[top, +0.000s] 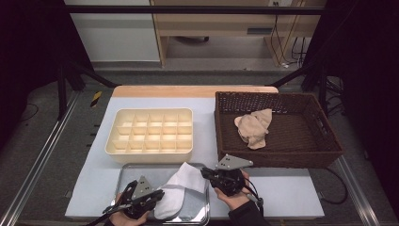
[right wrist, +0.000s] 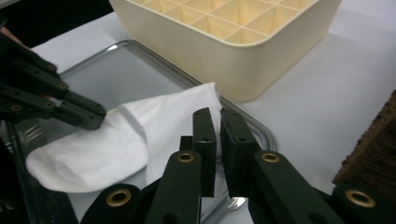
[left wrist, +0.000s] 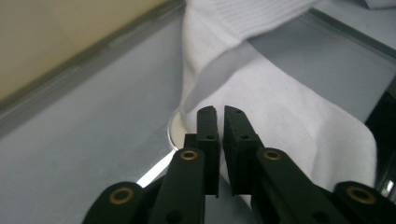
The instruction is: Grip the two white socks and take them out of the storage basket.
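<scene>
Noted a white sock [top: 176, 195] lying in a metal tray [top: 123, 176] at the near edge of the table [top: 282, 193], left of the middle, with the toe end towards the near edge and the ribbed cuff raised towards the far right corner of the tray. Found the right gripper [top: 203, 172] just beyond that corner, pressed nearly together with a thin slit left, pinching the cuff and holding it up off the tray; confirmed in the right gripper view [right wrist: 215, 112], with ribbed cloth [right wrist: 116, 140] at the tips. Found the left gripper [top: 160, 193] over the near left part of the tray, tips at a fold in the middle of the sock, likewise drawn almost together [left wrist: 219, 109]. Cannot tell from the left gripper view or the right gripper view [right wrist: 95, 119] whether any cloth [left wrist: 289, 116] is caught there or merely touched. Logged a cream box of small square compartments [top: 150, 149] just beyond the tray, towards the far left of the table. Logged a brown woven basket [top: 277, 157] along the right side, well apart from the tray, with a heap of beige socks [top: 254, 128] inside near its middle. Both hands low at the near edge.
</scene>
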### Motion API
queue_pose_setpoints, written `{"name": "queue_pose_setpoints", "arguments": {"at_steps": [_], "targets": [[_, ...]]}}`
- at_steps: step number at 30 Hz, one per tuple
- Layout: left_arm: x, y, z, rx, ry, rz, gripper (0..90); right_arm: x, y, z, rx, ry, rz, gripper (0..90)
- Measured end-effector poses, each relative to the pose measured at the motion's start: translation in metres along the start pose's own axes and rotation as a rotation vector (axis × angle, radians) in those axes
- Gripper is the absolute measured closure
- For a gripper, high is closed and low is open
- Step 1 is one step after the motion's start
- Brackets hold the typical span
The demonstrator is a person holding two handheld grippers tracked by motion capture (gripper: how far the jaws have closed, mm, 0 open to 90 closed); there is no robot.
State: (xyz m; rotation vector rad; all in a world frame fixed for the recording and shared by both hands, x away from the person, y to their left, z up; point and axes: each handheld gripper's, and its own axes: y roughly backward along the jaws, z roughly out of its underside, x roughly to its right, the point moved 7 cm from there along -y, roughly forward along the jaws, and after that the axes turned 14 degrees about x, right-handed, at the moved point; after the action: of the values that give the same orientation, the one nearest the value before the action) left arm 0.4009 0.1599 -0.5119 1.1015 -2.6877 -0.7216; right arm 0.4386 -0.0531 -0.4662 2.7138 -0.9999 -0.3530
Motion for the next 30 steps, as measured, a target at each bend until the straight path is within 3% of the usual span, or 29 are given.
{"name": "queue_pose_setpoints", "arguments": {"at_steps": [4, 7, 12, 18, 23, 26, 30], "targets": [[-0.007, -0.002, -0.006, 0.044, 0.016, -0.045, 73.4, -0.007, -0.001, -0.007, 0.025, -0.018, -0.029, 85.2], [-0.011, -0.007, -0.004, 0.037, 0.021, -0.069, 70.9, -0.013, -0.008, -0.013, 0.037, -0.035, -0.051, 85.2], [-0.013, -0.014, 0.001, 0.002, 0.021, -0.066, 81.4, -0.027, -0.027, -0.027, 0.06, -0.075, -0.098, 85.2], [-0.01, -0.013, 0.001, -0.012, 0.014, -0.034, 85.9, -0.037, -0.061, -0.032, 0.062, -0.043, -0.084, 84.4], [-0.005, -0.01, 0.002, -0.02, -0.002, -0.009, 85.4, -0.036, -0.094, -0.013, -0.014, -0.011, -0.052, 83.0], [-0.005, -0.01, 0.002, -0.016, 0.005, -0.008, 79.6, -0.038, -0.111, 0.004, -0.091, 0.003, -0.052, 81.1], [-0.006, -0.009, 0.001, -0.006, 0.008, -0.018, 73.7, -0.036, -0.123, 0.018, -0.157, 0.015, -0.031, 75.3]]}}
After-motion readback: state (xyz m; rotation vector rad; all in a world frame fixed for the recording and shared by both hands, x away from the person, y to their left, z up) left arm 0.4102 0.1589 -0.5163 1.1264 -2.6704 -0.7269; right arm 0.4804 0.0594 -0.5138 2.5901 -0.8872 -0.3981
